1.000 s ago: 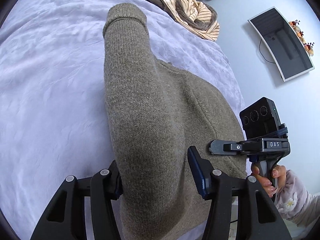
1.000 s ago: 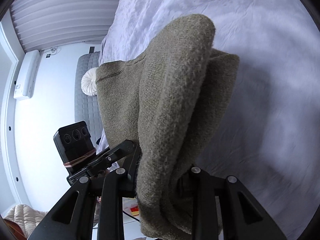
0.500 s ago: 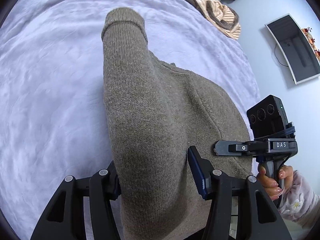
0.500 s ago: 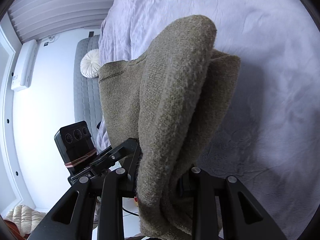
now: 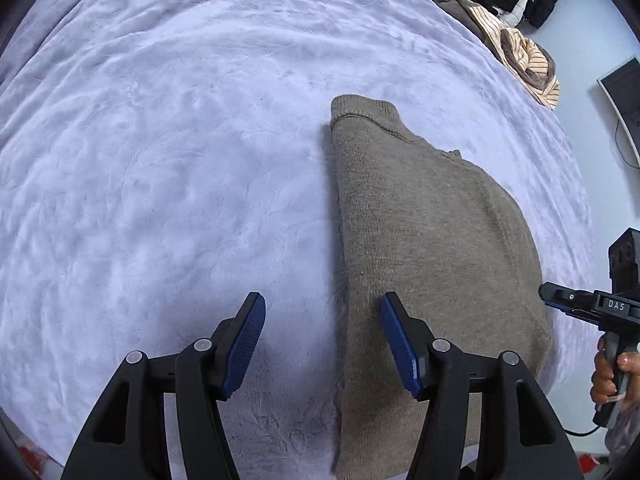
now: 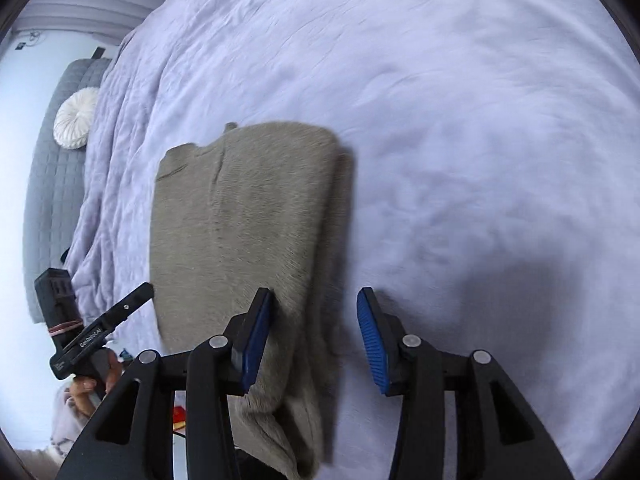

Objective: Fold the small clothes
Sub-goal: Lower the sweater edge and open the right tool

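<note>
Pale lilac plush bedding [image 5: 168,184] covers a wide bed, and on it we have laid a taupe knitted sweater [image 5: 420,232], folded lengthwise into a long narrow panel. It lies close to the bed's near edge, its bottom end reaching over that edge toward us, its ribbed end pointing toward the middle of the bed.

Our left gripper [image 5: 322,344] hangs above the sweater's left long side, jaws spreading apart with nothing pinched; one blue pad sits over the knit, the other over bare bedding. Our right gripper [image 6: 316,336] hovers over the opposite long side, jaws also opening, the cloth lying loose between and below them, not gripped. We judge both are letting go so the fold can settle flat.

Each view shows the other handheld gripper at the frame's side, a hand [image 5: 612,376] on its handle.

At the bed's far right corner sits a heap of other clothes [image 5: 516,44], striped and dark, probably waiting their turn. A round white cushion [image 6: 76,118] rests against a grey quilted headboard [image 6: 52,184].
</note>
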A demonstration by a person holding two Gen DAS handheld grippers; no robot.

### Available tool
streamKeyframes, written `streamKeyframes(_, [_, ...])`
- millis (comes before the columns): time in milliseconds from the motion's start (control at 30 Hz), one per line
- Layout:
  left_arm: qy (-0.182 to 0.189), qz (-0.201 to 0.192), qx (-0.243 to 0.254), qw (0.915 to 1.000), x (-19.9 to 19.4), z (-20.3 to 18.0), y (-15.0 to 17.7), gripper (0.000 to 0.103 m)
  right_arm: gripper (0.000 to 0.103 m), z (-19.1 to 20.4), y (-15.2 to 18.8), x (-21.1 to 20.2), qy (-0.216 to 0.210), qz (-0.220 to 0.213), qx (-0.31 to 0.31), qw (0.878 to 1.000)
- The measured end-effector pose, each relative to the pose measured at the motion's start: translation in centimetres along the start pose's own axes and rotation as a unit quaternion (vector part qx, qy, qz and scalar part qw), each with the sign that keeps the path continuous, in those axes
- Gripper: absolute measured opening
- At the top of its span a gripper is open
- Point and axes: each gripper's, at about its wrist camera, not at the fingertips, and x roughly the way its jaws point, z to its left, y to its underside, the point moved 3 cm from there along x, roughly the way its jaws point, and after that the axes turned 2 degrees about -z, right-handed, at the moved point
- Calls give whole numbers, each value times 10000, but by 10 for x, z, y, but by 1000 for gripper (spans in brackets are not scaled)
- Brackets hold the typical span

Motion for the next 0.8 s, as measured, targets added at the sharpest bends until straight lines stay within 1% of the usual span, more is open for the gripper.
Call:
streamKeyframes(67, [71,-8,86,9999,-4,-10,1,61,34,3,4,-10,-41,-47,102,9999])
streamKeyframes(100, [138,-25,146,9998,-7,-15,2,61,35,-7,14,-16,-198,-56,180,9996])
streamKeyframes(167, [222,-78,298,9993,-15,-25,6,61,35,-4,27,-20,-686,-44,448,9966])
streamKeyframes(200, [222,-85,370,9990,-16,-30,7,61,35,-5,35,-21,-865,-15,554,9947])
streamKeyframes(267, [187,-33,445,9988,-13,-36,10,61,37,2,44,-10,-920,65,627,9938])
streamKeyframes(367, [202,88,347,9992,-4,-44,11,61,37,16,50,12,-869,200,614,9941])
streamKeyframes(400, [246,98,321,9991,-4,-44,12,61,32,19,50,13,-841,171,572,9947])
streamKeyframes(433, [245,105,325,9991,-4,-45,12,61,12,24,48,12,-644,46,429,9970])
streamKeyframes(500, [78,84,440,9990,-2,-47,14,61,12,33,44,5,-254,-118,146,9995])
streamKeyframes(567, [-109,147,589,9981,3,-47,19,61,11,31,44,-3,19,-137,-34,9999])
streamKeyframes(667, [-114,285,676,9972,14,-44,35,62,11,21,48,7,493,-21,-316,9983])
streamKeyframes(767, [-100,451,617,9970,26,-37,48,75,11,3,52,31,785,93,-419,9960])
streamKeyframes(800, [-91,502,553,9972,28,-34,53,75,11,-3,54,35,769,100,-341,9964])
